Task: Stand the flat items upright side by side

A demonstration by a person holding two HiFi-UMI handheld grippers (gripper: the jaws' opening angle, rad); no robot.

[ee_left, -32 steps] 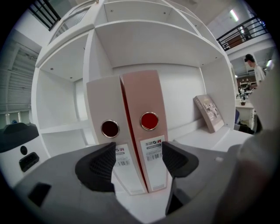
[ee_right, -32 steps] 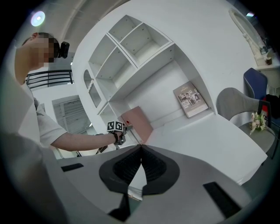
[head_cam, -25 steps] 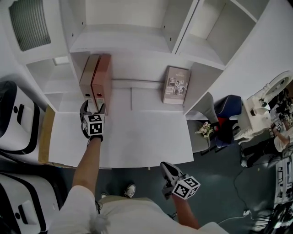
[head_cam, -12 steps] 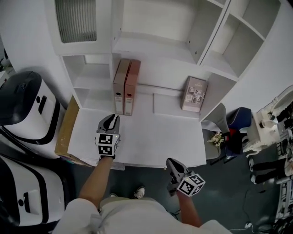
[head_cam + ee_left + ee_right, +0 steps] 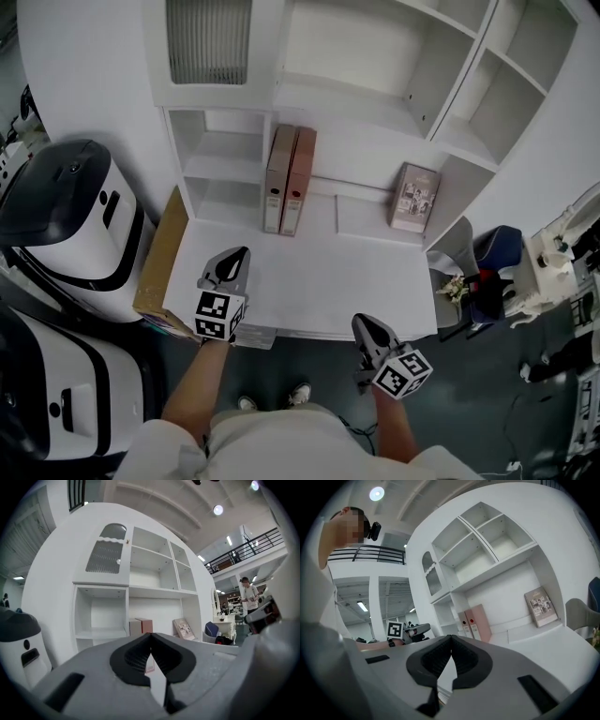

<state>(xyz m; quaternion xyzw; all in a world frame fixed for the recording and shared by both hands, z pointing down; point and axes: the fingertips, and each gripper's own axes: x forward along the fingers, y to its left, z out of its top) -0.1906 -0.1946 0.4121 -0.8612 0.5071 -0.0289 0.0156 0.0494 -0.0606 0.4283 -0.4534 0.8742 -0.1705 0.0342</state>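
Two binders stand upright side by side at the back of the white desk point(image 5: 309, 281): a tan binder point(image 5: 279, 178) and a pink binder point(image 5: 300, 181) touching it. A picture-covered book point(image 5: 415, 197) leans against the shelf wall at the right. My left gripper point(image 5: 236, 257) is shut and empty near the desk's front left, well short of the binders. My right gripper point(image 5: 361, 322) is shut and empty off the front edge. The left gripper view shows the tan binder point(image 5: 136, 626), the pink binder point(image 5: 146, 625) and the book point(image 5: 183, 629) beyond the left gripper point(image 5: 150, 634). In the right gripper view the right gripper point(image 5: 451, 637) has its jaws together.
A white shelf unit point(image 5: 375, 56) rises behind the desk. Two white machines point(image 5: 66, 216) stand at the left, with a cardboard sheet point(image 5: 159, 253) against the desk's left edge. A grey chair point(image 5: 455, 258) sits at the right. A person point(image 5: 247, 592) stands far off.
My left gripper has pulled back from the two binders toward the desk's front edge and its jaws have closed. The view has backed away. The right gripper stays near the front edge.
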